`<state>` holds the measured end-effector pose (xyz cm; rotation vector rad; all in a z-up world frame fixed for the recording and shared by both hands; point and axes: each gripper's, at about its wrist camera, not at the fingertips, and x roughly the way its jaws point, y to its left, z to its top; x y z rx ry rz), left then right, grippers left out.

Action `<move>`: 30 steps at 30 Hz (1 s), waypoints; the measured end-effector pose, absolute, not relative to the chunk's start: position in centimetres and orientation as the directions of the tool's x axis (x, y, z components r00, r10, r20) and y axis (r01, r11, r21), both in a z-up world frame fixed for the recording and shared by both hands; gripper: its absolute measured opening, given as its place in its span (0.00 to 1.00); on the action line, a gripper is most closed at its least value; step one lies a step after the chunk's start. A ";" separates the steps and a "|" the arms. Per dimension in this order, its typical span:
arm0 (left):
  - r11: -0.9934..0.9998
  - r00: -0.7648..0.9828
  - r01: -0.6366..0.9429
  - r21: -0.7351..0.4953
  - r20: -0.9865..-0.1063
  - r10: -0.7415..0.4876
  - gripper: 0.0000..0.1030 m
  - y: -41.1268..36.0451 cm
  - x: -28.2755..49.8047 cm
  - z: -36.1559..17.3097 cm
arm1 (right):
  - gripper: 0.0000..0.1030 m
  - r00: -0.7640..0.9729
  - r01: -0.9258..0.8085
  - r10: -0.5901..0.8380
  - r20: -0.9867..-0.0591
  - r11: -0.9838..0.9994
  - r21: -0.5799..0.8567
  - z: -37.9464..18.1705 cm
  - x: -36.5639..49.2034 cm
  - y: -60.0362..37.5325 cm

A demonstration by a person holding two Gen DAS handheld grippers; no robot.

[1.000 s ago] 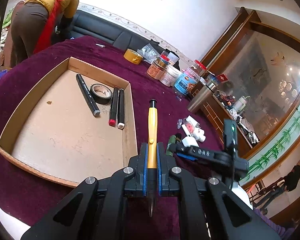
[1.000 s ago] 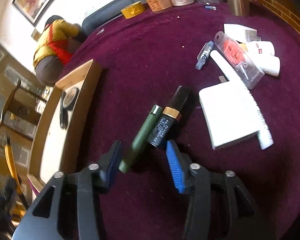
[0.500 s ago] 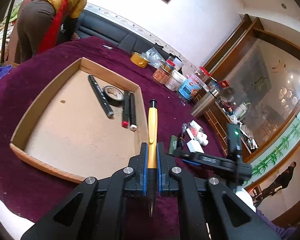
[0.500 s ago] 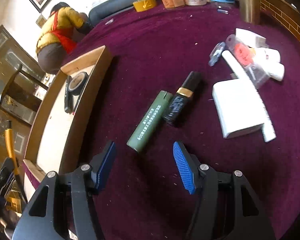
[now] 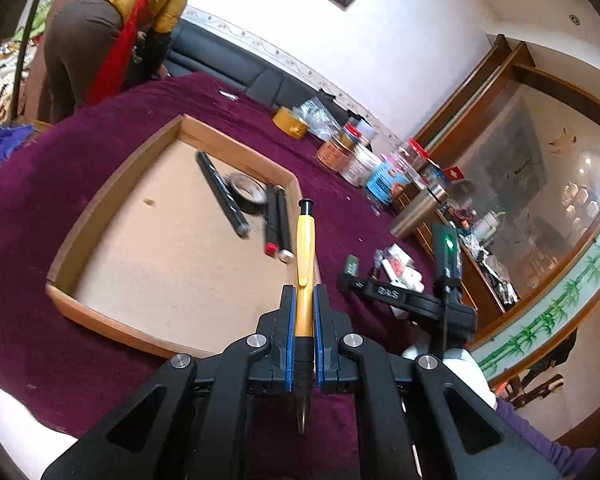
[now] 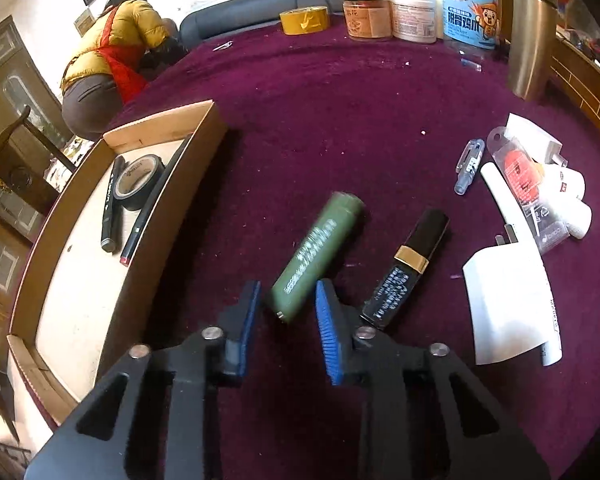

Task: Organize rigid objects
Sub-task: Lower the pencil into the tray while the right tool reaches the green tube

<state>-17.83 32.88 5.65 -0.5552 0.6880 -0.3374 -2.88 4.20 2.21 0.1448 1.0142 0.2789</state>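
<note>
My left gripper (image 5: pixel 305 292) is shut on a yellow pen (image 5: pixel 305 240) that points forward over the near right corner of the cardboard tray (image 5: pixel 112 312). In the right wrist view, my right gripper (image 6: pixel 288 300) points down at the purple cloth, its jaws closing on the near end of a green tube (image 6: pixel 320 248); the blue pads sit against its sides. A black lipstick with a gold band (image 6: pixel 412 264) lies just right of the tube, apart from it. The tray (image 6: pixel 204 148) holds a black tape roll (image 6: pixel 138 184) and black markers (image 6: pixel 112 208).
A white box (image 6: pixel 508 304), a small clear pen (image 6: pixel 468 164) and white packets (image 6: pixel 540 184) lie at the right. Jars (image 6: pixel 416 12), a yellow tape roll (image 6: pixel 304 20) and a steel flask (image 6: pixel 532 28) line the far edge. A person in a yellow jacket (image 6: pixel 112 52) bends beyond the table.
The right jaws narrowed from wide apart onto the green tube, which has swung away from the lipstick. The left gripper drifted sideways with the pen still held.
</note>
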 end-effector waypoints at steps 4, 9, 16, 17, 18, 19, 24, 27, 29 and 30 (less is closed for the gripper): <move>0.793 0.731 0.085 -0.603 -0.503 -0.461 0.06 34.8 -17.2 5.9 | 0.17 0.507 -0.170 0.363 -0.782 0.931 0.322 3.3 -3.4 3.0; 0.801 0.728 0.078 -0.594 -0.515 -0.453 0.06 35.3 -15.7 6.5 | 0.16 0.494 -0.192 0.445 -0.747 0.894 0.405 4.6 -2.9 2.9; 0.806 0.715 0.074 -0.588 -0.532 -0.453 0.06 34.9 -14.1 6.7 | 0.13 0.337 -0.280 0.443 -0.831 0.890 0.361 3.2 -3.2 5.3; 0.807 0.715 0.073 -0.587 -0.533 -0.453 0.06 34.9 -14.2 6.6 | 0.18 0.346 -0.287 0.425 -0.836 0.897 0.337 2.9 -3.4 5.4; 0.807 0.713 0.073 -0.586 -0.535 -0.453 0.06 34.8 -14.1 6.5 | 0.19 0.370 -0.295 0.413 -0.832 0.901 0.316 2.9 -3.5 5.4; 0.805 0.711 0.071 -0.589 -0.536 -0.455 0.06 34.7 -14.0 6.4 | 0.20 0.396 -0.293 0.380 -0.836 0.915 0.277 3.1 -3.4 5.6; 0.800 0.698 0.057 -0.598 -0.549 -0.460 0.06 34.6 -13.4 5.6 | 0.23 0.411 -0.278 0.365 -0.835 0.923 0.266 2.8 -2.0 6.8; 0.799 0.687 0.047 -0.600 -0.561 -0.462 0.06 34.3 -12.9 5.3 | 0.21 0.467 -0.280 0.315 -0.827 0.939 0.200 2.6 -1.4 7.8; 0.806 0.677 0.039 -0.590 -0.578 -0.456 0.05 34.0 -12.4 5.3 | 0.00 0.453 -0.286 0.339 -0.825 0.931 0.226 2.4 -1.3 7.7; 0.816 0.675 0.032 -0.578 -0.589 -0.444 0.06 34.0 -12.2 5.3 | 0.00 0.438 -0.288 0.357 -0.825 0.925 0.247 2.3 -1.4 7.6</move>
